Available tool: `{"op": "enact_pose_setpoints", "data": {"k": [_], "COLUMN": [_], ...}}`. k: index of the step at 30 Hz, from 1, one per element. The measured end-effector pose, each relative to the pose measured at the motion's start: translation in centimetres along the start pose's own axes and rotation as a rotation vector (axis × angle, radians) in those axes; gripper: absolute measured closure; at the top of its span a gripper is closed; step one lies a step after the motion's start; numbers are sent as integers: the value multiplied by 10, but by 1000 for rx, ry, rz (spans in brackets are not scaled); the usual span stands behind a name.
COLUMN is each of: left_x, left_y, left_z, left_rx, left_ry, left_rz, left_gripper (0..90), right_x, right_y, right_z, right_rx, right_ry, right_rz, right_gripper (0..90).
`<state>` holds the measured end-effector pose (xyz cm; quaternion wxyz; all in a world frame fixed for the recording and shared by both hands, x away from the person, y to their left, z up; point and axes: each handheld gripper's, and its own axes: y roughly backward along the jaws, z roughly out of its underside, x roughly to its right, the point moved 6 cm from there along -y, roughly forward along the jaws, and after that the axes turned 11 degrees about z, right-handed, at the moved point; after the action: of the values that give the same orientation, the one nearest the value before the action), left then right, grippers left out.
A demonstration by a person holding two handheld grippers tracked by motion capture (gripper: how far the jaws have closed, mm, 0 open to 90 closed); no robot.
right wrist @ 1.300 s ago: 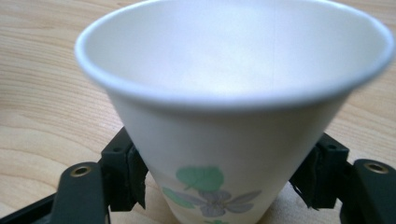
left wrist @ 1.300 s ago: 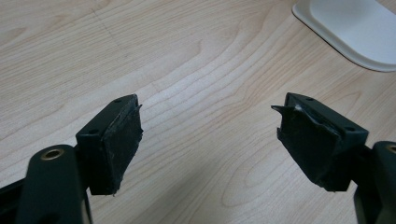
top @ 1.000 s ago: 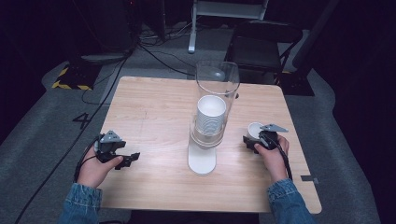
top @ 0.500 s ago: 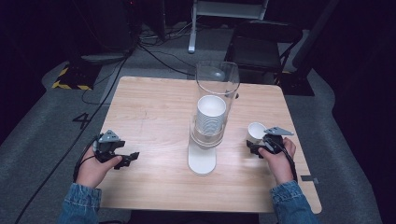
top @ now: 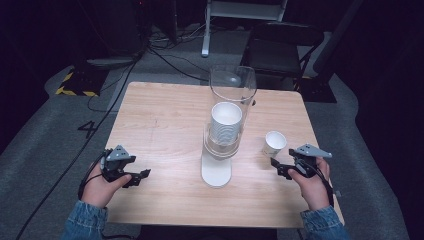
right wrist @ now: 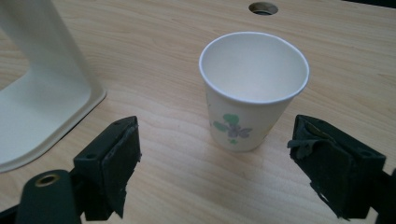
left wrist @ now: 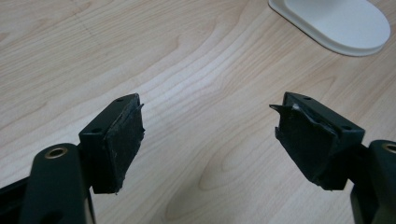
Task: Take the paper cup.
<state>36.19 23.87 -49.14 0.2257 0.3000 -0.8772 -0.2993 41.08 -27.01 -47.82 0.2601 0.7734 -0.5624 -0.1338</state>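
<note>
A white paper cup point(top: 274, 143) with a small flower print point(right wrist: 252, 93) stands upright on the wooden table point(top: 165, 120), right of the dispenser. My right gripper point(top: 280, 169) point(right wrist: 215, 154) sits just short of the cup, open, its jaws apart on either side of the cup and not touching it. The cup dispenser point(top: 226, 130) stands at the table's middle: a clear tube, a stack of white cups and a white base point(right wrist: 42, 112). My left gripper point(top: 140, 176) point(left wrist: 210, 123) rests low over bare wood at the near left, open and holding nothing.
The dispenser's white base point(left wrist: 336, 23) lies ahead and to the right of the left gripper. A cable hole point(right wrist: 263, 8) is set in the table beyond the cup. A dark chair point(top: 280, 45) and floor cables point(top: 165, 55) lie past the far edge.
The right gripper has let go of the paper cup and drawn back toward the person, leaving the cup standing. The left gripper has stayed put.
</note>
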Motion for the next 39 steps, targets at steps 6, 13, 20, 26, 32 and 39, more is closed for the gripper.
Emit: {"op": "enact_pose_setpoints", "data": {"k": [6,13,20,26,32,39], "left_x": [11,21,18,18,13,8], "left_y": [5,3,2,3,2,2], "left_z": [16,34,48,54,58,60], "left_rx": [-7,-5,-26,10,66,104], "left_ry": [-20,-30,-60,-54,-45,-15], "left_rz": [7,14,-17,-24,-53,-85], "left_gripper": [228,228,228,227,222,221], "right_x": [-6,-18,-14,-7,0,4], "right_y": [19,30,25,18,12,10], "right_z": [10,24,47,61,66,72], "right_rx": [5,16,8,-10,9,-2], "right_ry": [-22,-2,2,17,57,32], "right_rz": [-44,-95,-106,-80,-38,-17], "right_gripper": [169,172,208,213,222,222]}}
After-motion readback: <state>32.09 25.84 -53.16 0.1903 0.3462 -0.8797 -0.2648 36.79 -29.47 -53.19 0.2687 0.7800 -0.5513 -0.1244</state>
